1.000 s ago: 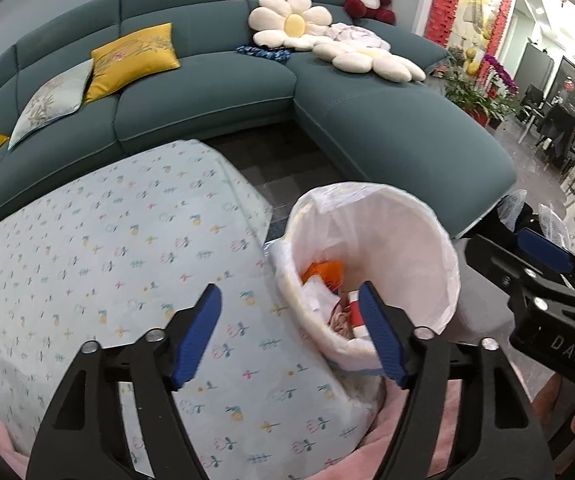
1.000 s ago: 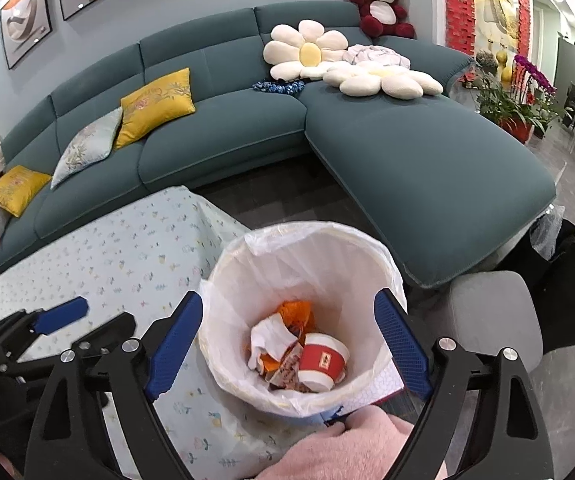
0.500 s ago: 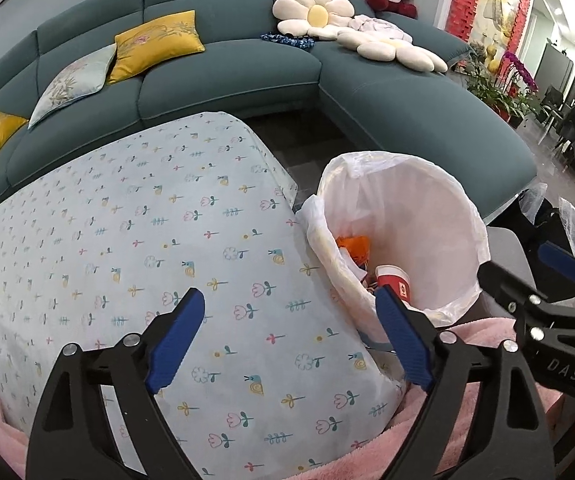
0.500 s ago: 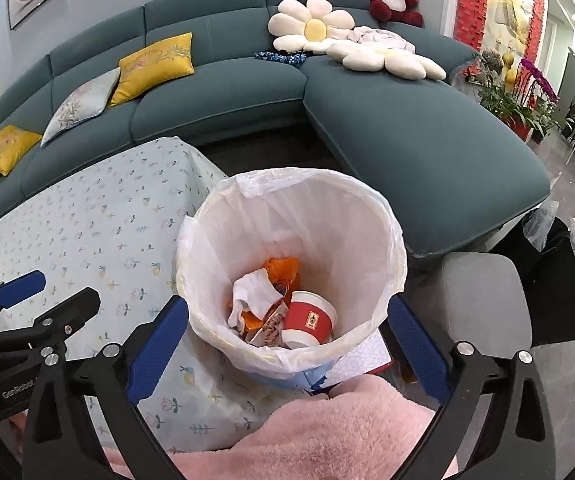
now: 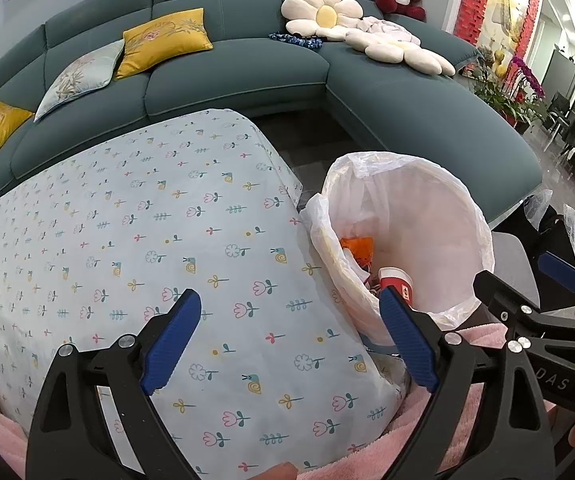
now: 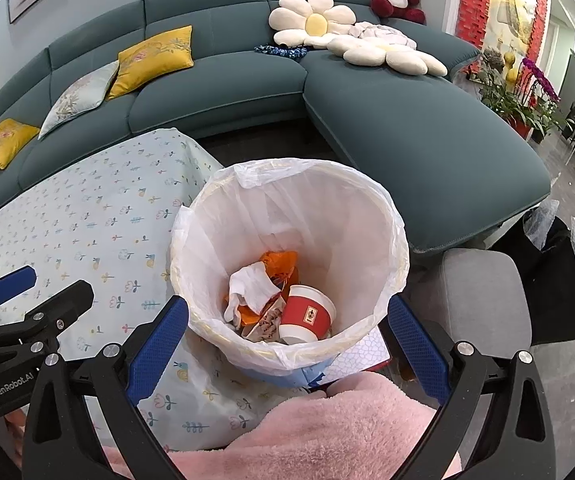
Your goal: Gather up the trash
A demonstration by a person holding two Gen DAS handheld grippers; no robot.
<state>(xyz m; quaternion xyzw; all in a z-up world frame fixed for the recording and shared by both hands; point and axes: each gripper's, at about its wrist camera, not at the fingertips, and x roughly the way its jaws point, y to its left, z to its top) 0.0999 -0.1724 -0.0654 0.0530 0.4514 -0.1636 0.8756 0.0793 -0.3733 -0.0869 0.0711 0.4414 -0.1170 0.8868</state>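
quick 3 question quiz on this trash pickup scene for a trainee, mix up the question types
1. True or false: the red paper cup lies inside the white-lined waste bin.
2. Multiple choice: what do the right tongs hold? A) the cup B) a crumpled white tissue C) nothing
3. Fill in: the bin stands beside the table covered with the floral-print ____.

Key
1. True. It lies tilted among the crumpled white tissue and the orange wrapper.
2. C. Both the right and the left tongs are open and empty.
3. Tablecloth.
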